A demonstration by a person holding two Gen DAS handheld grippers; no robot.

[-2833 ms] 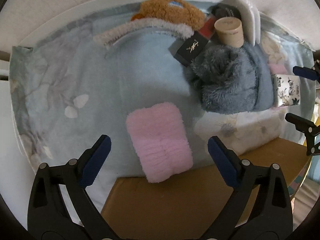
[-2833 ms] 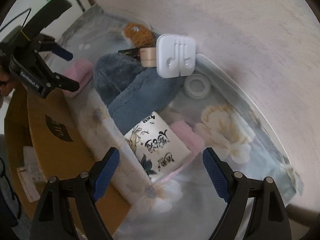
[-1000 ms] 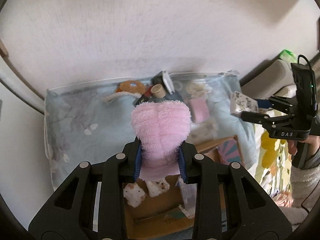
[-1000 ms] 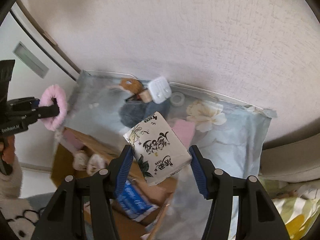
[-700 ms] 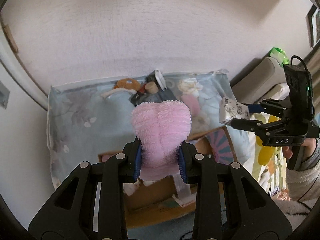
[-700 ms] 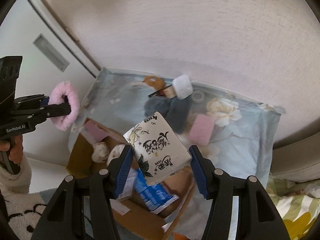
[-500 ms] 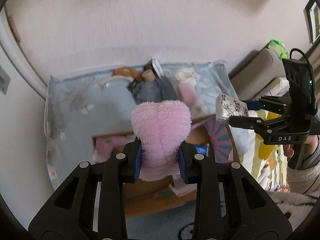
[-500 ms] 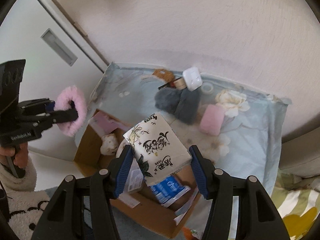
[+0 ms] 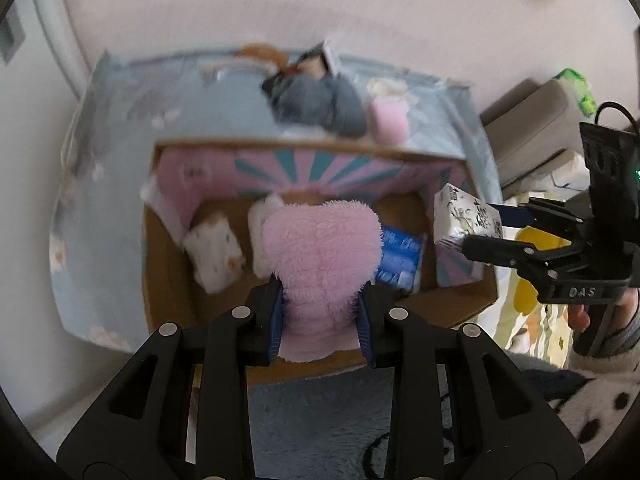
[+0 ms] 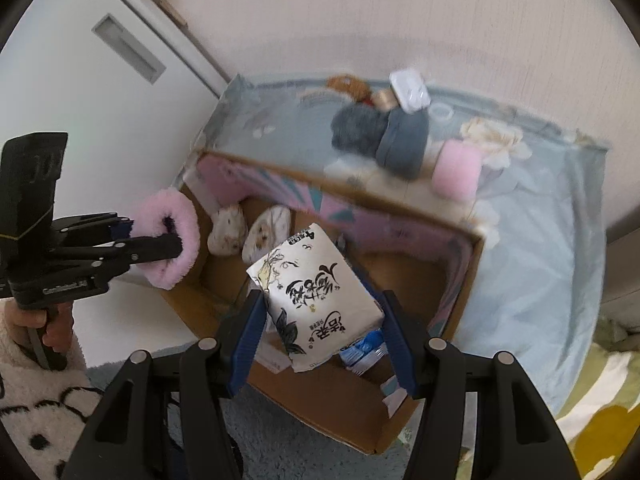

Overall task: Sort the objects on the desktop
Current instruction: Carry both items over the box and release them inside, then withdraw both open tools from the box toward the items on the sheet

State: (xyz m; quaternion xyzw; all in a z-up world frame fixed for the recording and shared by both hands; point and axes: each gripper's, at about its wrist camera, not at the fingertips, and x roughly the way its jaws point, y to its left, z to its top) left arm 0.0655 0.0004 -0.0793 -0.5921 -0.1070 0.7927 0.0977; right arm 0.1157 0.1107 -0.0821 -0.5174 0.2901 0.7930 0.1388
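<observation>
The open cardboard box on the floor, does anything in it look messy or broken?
Nothing looks broken. The open cardboard box is a jumble: two white plush toys and a blue packet lie at different angles. The fluffy pink roll and the white printed tissue pack hang above it in the tongs.

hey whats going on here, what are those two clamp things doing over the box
A person is clearing a table into a cardboard box with a handheld gripper in each hand. The left gripper is shut on a fluffy pink pad, and the right gripper is shut on a white tissue pack. Both are held over the open box, which already has some soft toys and a blue packet in it. A grey fuzzy item and a pink roll lie on the table.
</observation>
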